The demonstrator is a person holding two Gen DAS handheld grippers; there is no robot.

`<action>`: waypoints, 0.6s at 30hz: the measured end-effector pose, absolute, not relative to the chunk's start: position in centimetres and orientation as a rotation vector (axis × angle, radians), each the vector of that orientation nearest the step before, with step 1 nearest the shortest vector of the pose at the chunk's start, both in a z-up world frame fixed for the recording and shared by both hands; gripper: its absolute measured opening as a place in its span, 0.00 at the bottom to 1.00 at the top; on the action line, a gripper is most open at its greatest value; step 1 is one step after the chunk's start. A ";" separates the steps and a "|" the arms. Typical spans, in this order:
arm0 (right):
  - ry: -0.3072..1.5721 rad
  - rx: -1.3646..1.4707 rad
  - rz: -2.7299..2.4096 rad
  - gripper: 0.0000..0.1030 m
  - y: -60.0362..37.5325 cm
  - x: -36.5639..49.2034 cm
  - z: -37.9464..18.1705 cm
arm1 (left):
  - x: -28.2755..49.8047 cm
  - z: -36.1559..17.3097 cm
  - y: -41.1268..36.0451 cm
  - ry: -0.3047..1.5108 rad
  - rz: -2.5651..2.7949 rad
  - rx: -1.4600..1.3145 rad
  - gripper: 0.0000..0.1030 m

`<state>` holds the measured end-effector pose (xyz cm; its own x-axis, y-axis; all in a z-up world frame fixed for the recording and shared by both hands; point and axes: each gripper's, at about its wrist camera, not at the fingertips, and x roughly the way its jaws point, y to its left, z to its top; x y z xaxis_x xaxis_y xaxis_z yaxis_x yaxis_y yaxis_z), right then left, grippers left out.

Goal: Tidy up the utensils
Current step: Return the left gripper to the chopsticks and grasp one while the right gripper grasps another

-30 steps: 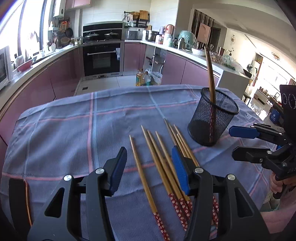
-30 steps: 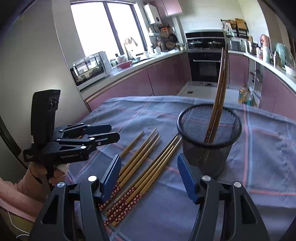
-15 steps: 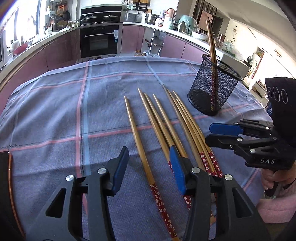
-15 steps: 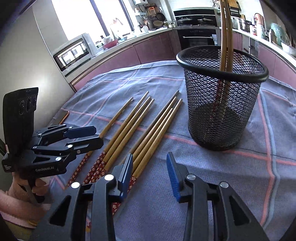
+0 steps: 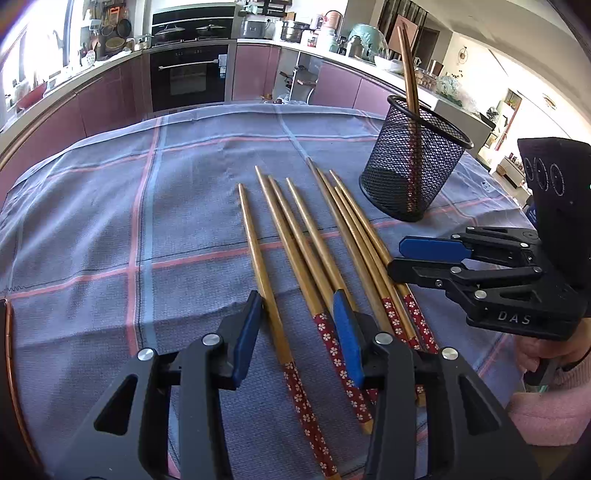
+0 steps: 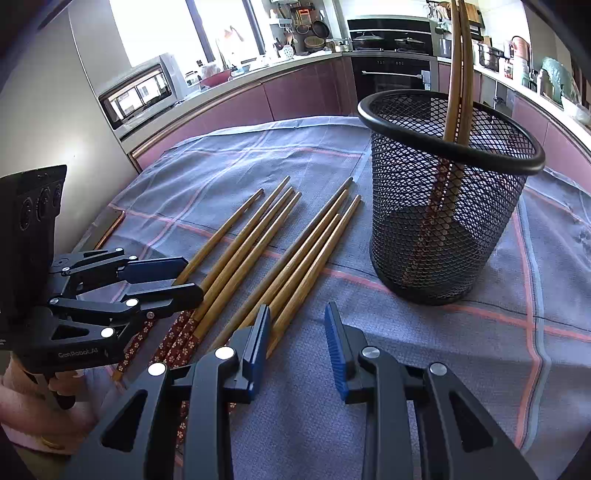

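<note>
Eight chopsticks [image 5: 295,243] lie side by side near the middle of the surface [image 5: 110,221], and two more stand in the mesh cup [image 6: 447,199] toward its far right corner. The left hand-held gripper [image 5: 299,325] is spread wide and holds nothing; two sticks sit between its fingers. It might pinch both and drop one. The right hand-held gripper [image 6: 297,328] is released too, and could bump the cup over.

Bright daylight from blown-out kitchen windows [image 6: 159,33], upper left in both views. Soft shadows on blue-grey checked tablecloth [image 5: 110,221] beneath black two-finger grippers. Strong fisheye bending, dark vignette at corners. Sharp centre; slight softness toward edges. Glints on glossy black wire-mesh cup rim [image 6: 373,114].
</note>
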<state>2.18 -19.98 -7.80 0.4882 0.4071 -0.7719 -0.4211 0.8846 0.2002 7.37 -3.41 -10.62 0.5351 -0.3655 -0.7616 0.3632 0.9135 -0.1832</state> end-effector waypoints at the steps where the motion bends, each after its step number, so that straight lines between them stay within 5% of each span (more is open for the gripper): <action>1: 0.936 -0.020 0.502 0.24 -19.9 2.3 -7.8 | 7.5 -10.7 -3.4 0.910 -0.434 -0.006 0.38; 13: 0.935 -0.063 0.466 0.22 -19.1 3.2 -8.1 | 9.9 -11.1 -2.7 0.919 -0.380 0.013 0.30; 18: 0.922 -0.045 0.453 0.20 -18.8 3.8 -8.2 | 10.7 -11.3 -3.3 0.911 -0.344 0.045 0.17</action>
